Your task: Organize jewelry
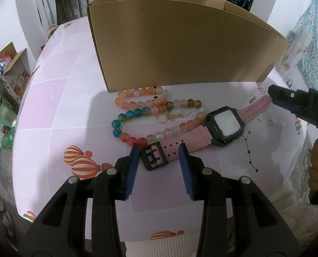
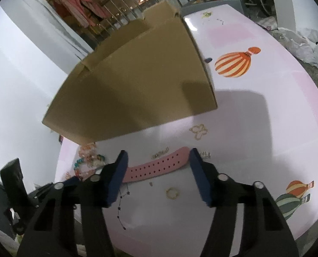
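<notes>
A pink-strapped watch (image 1: 223, 126) with a black square face lies on the table. My left gripper (image 1: 159, 150) is open, its blue pads on either side of the black buckle (image 1: 153, 157). My right gripper (image 2: 157, 156) is open around the other pink strap end (image 2: 159, 166); it shows at the right in the left wrist view (image 1: 272, 95). A string of coloured glass beads (image 1: 150, 107) with a gold ring charm (image 1: 162, 118) lies beside the watch. A gold ring (image 2: 172, 192) and small gold pieces (image 2: 198, 131) lie near the right gripper.
An open cardboard box (image 1: 180, 42) stands just behind the jewelry; it also shows in the right wrist view (image 2: 141, 85). The table (image 1: 51, 111) has a pink cloth with balloon prints. Boxes and clutter (image 1: 6, 81) sit on the floor at left.
</notes>
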### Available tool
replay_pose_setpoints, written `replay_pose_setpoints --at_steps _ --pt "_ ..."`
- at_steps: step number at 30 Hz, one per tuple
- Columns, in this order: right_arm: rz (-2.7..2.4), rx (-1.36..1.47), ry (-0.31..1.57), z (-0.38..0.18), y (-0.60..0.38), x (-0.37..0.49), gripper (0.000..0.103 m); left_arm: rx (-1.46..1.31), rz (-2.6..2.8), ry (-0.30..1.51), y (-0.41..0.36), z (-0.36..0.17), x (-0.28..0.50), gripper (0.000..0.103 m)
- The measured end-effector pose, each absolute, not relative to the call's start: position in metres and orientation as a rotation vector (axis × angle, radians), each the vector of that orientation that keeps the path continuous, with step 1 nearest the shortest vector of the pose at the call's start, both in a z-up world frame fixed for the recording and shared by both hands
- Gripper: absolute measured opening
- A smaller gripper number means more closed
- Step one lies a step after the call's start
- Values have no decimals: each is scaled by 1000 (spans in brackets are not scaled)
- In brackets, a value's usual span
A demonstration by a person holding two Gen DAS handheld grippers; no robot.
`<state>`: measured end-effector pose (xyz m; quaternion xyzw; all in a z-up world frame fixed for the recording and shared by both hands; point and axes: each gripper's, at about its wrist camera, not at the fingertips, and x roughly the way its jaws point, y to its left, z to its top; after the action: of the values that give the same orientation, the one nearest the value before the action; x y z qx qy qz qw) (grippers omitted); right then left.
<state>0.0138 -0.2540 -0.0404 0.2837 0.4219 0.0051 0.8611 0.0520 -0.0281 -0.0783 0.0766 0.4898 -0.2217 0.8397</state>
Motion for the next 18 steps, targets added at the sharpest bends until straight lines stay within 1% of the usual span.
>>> replay_pose_setpoints --at_steps 5,12,18 --pt "2 521 868 -40 -248 14 52 162 -469 1035 -28 -78 52 36" --pt "-29 580 857 -52 -261 15 40 162 -470 1035 -28 -78 52 36" --pt "-56 541 865 -58 -256 19 34 163 -470 1033 -28 -78 53 36"
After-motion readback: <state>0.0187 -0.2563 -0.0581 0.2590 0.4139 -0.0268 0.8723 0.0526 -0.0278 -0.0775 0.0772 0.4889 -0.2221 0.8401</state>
